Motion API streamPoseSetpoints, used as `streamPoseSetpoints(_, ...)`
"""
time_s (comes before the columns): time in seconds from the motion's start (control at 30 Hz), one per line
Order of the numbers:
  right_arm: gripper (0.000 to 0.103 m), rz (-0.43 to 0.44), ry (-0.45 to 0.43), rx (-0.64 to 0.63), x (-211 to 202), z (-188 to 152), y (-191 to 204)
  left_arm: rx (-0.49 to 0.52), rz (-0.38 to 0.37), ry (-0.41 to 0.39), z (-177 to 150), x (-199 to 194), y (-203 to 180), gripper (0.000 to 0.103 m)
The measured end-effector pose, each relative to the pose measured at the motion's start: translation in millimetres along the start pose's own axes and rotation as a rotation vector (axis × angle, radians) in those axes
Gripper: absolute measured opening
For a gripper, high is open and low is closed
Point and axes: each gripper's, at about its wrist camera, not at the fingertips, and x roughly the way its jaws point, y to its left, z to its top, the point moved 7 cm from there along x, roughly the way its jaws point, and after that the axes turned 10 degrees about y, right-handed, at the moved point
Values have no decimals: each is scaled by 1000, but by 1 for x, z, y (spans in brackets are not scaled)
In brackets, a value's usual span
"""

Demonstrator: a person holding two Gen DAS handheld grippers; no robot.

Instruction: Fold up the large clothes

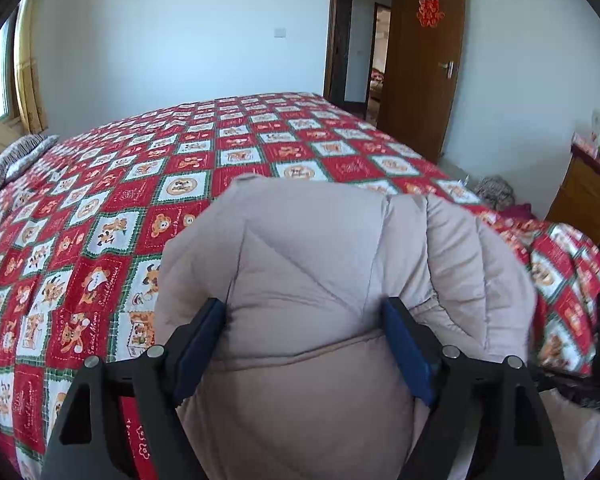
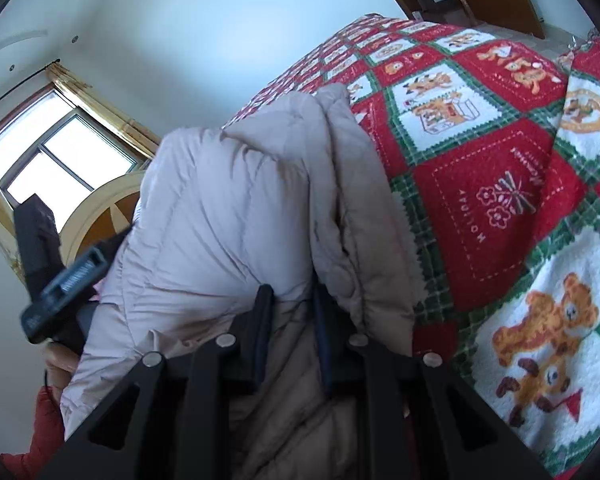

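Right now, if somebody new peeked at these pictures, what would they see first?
First, the bright red, white and green teddy-bear quilt spread across the whole bed. Next, the big puffy beige coat bunched up on the quilt's near edge, with the left gripper wide around its padding and the right gripper pinching a fold. Behind the bed, a brown door stands open with a red paper decoration on it.

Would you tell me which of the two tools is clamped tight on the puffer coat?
The right tool: its jaws pinch the beige puffer coat; the left tool stands wide open.
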Motion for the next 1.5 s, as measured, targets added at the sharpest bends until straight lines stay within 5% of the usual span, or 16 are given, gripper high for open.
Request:
streamPoseSetpoints(0.4, 20, -27, 10, 14, -2, 0, 3, 37, 132, 25, -9, 32, 6, 87)
streamPoseSetpoints(0.7, 24, -262, 89, -151, -27, 21, 32, 43, 158, 20, -9, 32, 6, 88)
streamPoseSetpoints(0.77, 30, -298, 39, -187, -43, 34, 42, 43, 161, 20, -9, 32, 6, 88)
streamPoseSetpoints(0.9, 58, -330, -34, -249, -60, 66, 67, 46, 172, 17, -8, 32, 6, 88)
streamPoseSetpoints(1.03, 58, -397, 33, -314, -30, 88, 83, 47, 180, 17, -8, 32, 5, 88)
streamPoseSetpoints(1.2, 56, -493, 122, -288, 14, 89, 58, 46, 181, 17, -8, 33, 5, 88)
streamPoseSetpoints(1.5, 56, -526, 98, -262, 40, 81, 32, 37, 193, 23, -7, 34, 7, 88)
